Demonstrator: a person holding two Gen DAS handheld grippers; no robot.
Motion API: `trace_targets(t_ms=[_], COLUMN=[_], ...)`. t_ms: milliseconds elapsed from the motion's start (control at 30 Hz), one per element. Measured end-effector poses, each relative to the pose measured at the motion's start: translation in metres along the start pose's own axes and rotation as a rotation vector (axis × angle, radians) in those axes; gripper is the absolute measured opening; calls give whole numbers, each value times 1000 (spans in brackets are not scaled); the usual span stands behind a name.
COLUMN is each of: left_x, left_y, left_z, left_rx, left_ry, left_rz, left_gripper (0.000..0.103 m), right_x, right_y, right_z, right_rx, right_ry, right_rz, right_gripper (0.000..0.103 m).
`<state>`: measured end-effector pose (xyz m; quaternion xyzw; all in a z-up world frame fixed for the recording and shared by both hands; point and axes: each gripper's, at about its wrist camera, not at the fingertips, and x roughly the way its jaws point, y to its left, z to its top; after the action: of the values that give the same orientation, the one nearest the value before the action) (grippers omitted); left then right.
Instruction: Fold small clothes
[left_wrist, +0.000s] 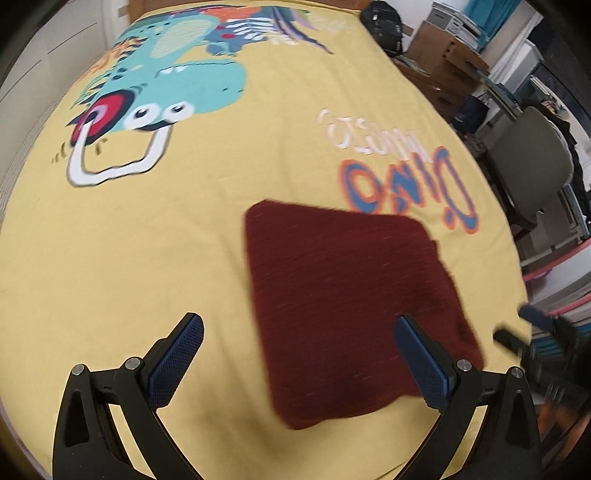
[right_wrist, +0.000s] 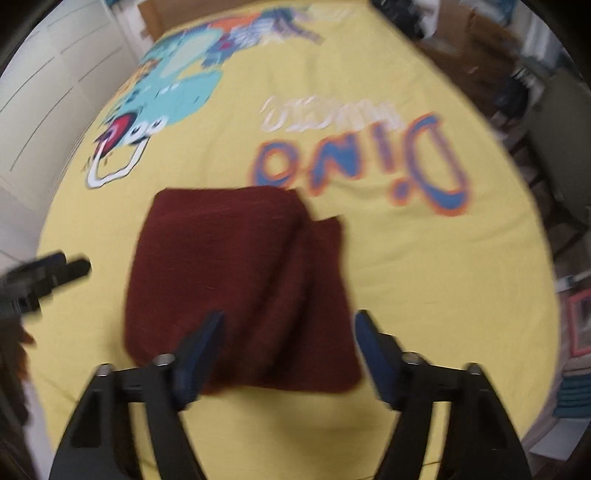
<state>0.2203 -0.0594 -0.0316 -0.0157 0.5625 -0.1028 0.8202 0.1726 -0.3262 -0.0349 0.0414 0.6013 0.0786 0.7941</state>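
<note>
A dark red folded garment (left_wrist: 347, 295) lies flat on the yellow dinosaur-print bed cover (left_wrist: 147, 240). It also shows in the right wrist view (right_wrist: 240, 280), folded into a rough square with a layered right edge. My left gripper (left_wrist: 299, 325) is open and empty, hovering above the cover with its right finger over the garment's near part. My right gripper (right_wrist: 290, 325) is open and empty, above the garment's near edge. The right gripper shows at the right edge of the left wrist view (left_wrist: 524, 325); the left gripper shows at the left edge of the right wrist view (right_wrist: 62, 269).
The cover carries a teal dinosaur print (left_wrist: 177, 81) and "Dino" lettering (left_wrist: 410, 188). Right of the bed stand a grey chair (left_wrist: 532, 166), cardboard boxes (left_wrist: 439, 48) and a black bag (left_wrist: 382, 26). A white wall (right_wrist: 44, 92) runs along the left.
</note>
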Motion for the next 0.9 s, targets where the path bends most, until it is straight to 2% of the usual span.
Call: trace_targets(t_ms=[100,167,267,333,400,467,567,733,900], left_x=[0,2,6,9,15,20,28,29,25], left_y=[20,32,48,56,63,66,65,61,49], left_z=[-14,-24,-36,-44,-49,-51,-55,-55,-52], left_rx=[-27,-54,-72,-86,-116,-130,-127,-115,-81], left_ry=[1,-6,7,17,24,29,46,53,44], left_rz=[8,-21,-2,-3,-14,0,-4,5,-2], left_gripper=[102,102,102,102,102,102,102,102,102], right_x=[26,49,74,87,97,98,82,40,27], right_y=[17,27,30,30,29,22,10,-12,-32], right_z=[16,21,18,12,6,3,6,9,-6], right_rx=[-22,-32,-18,-13,-4,22,41,42,32], right_ry=[74,141,213,248,271,262,215,118,105], right_rz=[21,22,0,30,63,97,147,145,75], right_gripper=[68,68,68,68,62,43,30,27,26])
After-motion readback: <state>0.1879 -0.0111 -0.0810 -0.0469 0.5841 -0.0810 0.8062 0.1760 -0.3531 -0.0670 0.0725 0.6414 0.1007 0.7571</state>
